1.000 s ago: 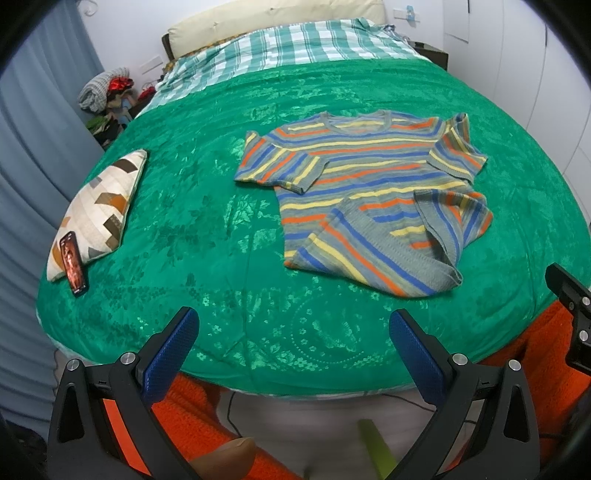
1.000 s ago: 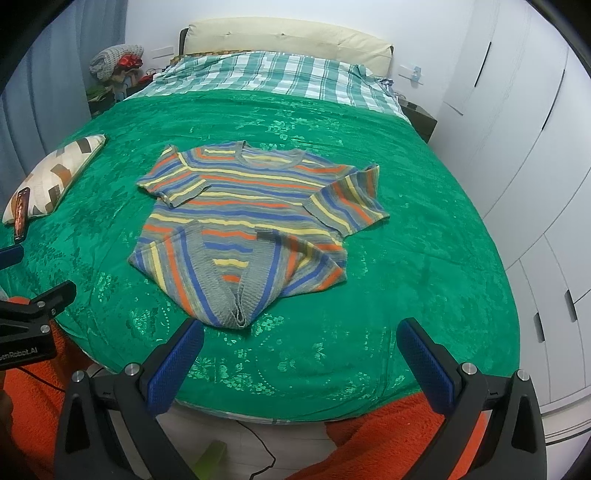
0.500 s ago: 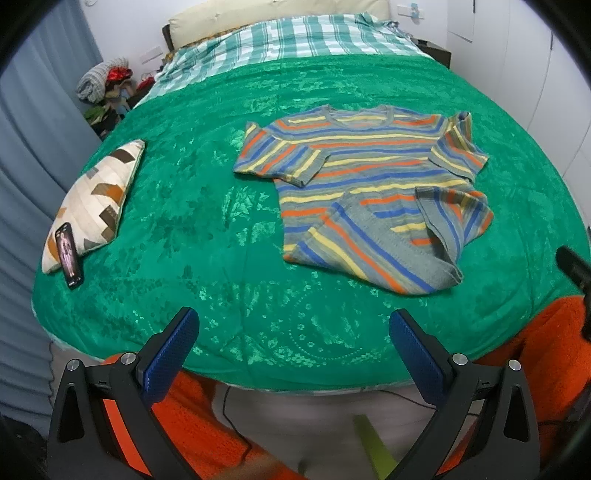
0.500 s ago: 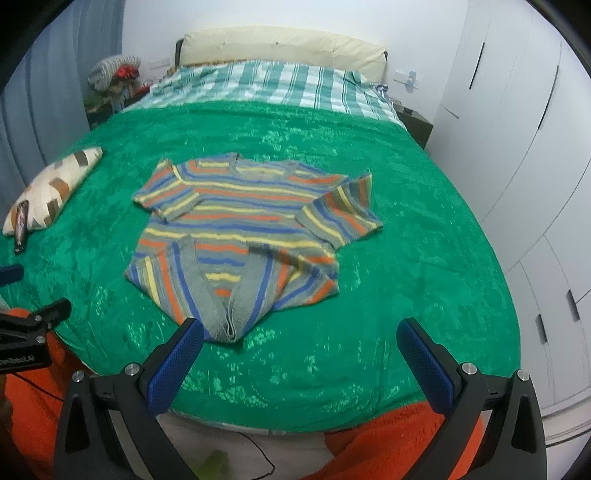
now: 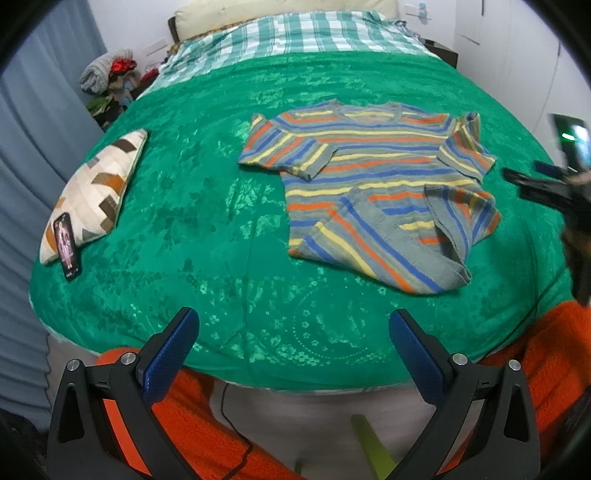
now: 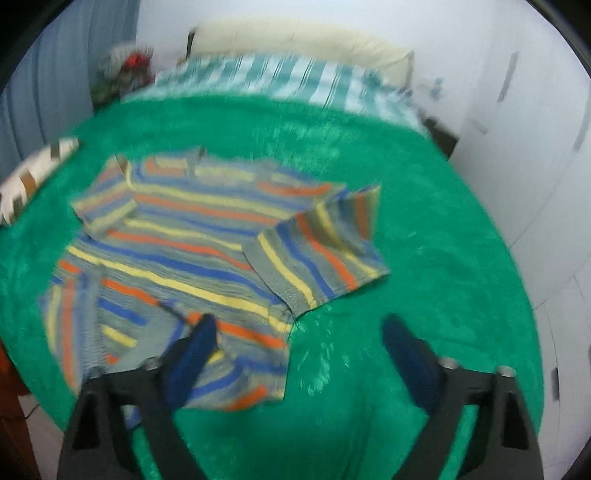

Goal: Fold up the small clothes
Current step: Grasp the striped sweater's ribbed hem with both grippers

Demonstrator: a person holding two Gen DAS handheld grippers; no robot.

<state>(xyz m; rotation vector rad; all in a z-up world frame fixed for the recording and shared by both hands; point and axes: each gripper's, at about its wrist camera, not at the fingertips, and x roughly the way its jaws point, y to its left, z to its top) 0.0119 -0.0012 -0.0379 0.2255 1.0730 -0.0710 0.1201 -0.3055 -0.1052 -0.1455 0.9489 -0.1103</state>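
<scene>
A small striped knit shirt [image 5: 373, 184] in grey, blue, orange and yellow lies on the green bedspread [image 5: 207, 221], its lower hem folded up unevenly. My left gripper [image 5: 291, 325] is open and empty, back at the bed's near edge, apart from the shirt. My right gripper [image 6: 297, 328] is open and empty, low over the shirt's [image 6: 192, 251] near right corner, its left finger over the hem. The right wrist view is blurred. The right gripper's body also shows at the right edge of the left wrist view [image 5: 546, 188].
A patterned cushion [image 5: 96, 184] with a phone [image 5: 66, 245] leaning on it lies at the bed's left side. A checked sheet [image 5: 306, 33] and cream pillow lie at the head. White wardrobe doors [image 6: 535, 155] stand right. An orange blanket [image 5: 207, 435] lies below the bed's near edge.
My right gripper has moved forward and down over the bed toward the shirt's right side. The left gripper has stayed near the bed edge. The shirt has not moved.
</scene>
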